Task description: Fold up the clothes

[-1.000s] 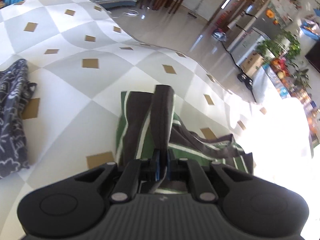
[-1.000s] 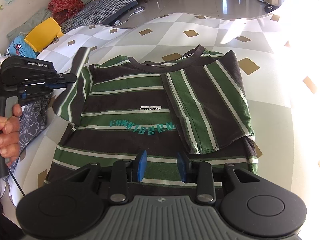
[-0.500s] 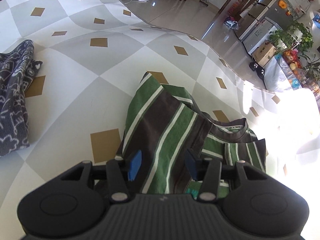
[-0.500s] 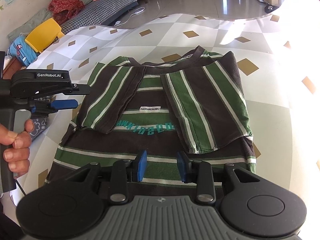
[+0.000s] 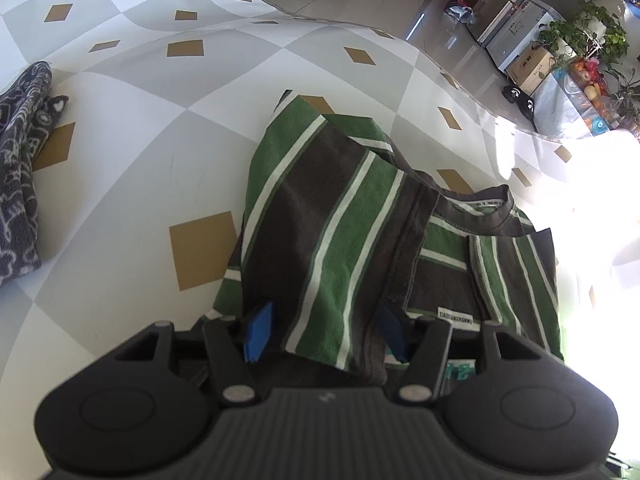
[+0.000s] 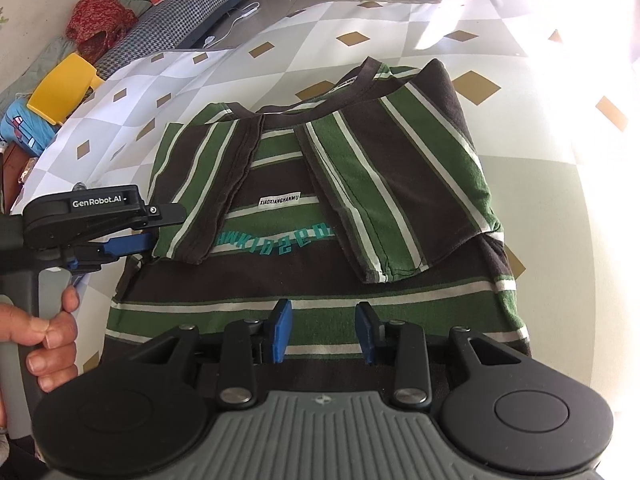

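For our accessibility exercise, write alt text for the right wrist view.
A green, brown and white striped T-shirt lies on a checked tablecloth, both sleeves folded inward. The open right gripper hovers over its hem; the open left gripper sits beside the folded left sleeve.

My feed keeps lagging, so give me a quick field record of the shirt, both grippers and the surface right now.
garment: green, brown and white striped cotton T-shirt, front up, flat
sleeves: both folded inward over the chest
left gripper: jaws open, at the left sleeve's edge
right gripper: jaws open, above the lower hem
surface: white and grey diamond-patterned cloth
beside: dark grey patterned fabric
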The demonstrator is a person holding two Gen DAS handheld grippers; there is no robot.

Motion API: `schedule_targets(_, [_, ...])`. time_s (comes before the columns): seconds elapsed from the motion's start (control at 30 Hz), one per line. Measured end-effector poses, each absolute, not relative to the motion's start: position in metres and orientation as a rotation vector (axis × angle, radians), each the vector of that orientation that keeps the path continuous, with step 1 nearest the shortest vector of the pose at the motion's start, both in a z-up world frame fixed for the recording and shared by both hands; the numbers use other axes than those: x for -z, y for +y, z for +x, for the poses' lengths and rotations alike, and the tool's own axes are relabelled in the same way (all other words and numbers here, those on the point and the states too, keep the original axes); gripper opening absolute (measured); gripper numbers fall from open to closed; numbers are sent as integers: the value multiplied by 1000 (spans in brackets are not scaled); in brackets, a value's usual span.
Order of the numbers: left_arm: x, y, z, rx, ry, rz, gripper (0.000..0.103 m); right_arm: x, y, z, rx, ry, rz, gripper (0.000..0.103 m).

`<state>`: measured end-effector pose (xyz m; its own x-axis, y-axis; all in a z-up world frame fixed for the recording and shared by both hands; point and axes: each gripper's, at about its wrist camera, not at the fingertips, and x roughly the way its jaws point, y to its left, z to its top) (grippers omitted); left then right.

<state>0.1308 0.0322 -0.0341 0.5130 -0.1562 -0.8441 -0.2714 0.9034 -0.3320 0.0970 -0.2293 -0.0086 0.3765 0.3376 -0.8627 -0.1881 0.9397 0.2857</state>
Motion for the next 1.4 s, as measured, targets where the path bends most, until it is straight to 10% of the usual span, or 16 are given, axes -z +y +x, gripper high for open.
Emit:
schedule_targets(0.53, [38, -21, 121, -68, 1023, -90, 79, 22, -233, 101, -322, 1168, 156, 42])
schedule_targets(1.4, [16, -64, 52, -9, 1062, -22, 86, 3, -247, 71, -324, 1133, 61, 42])
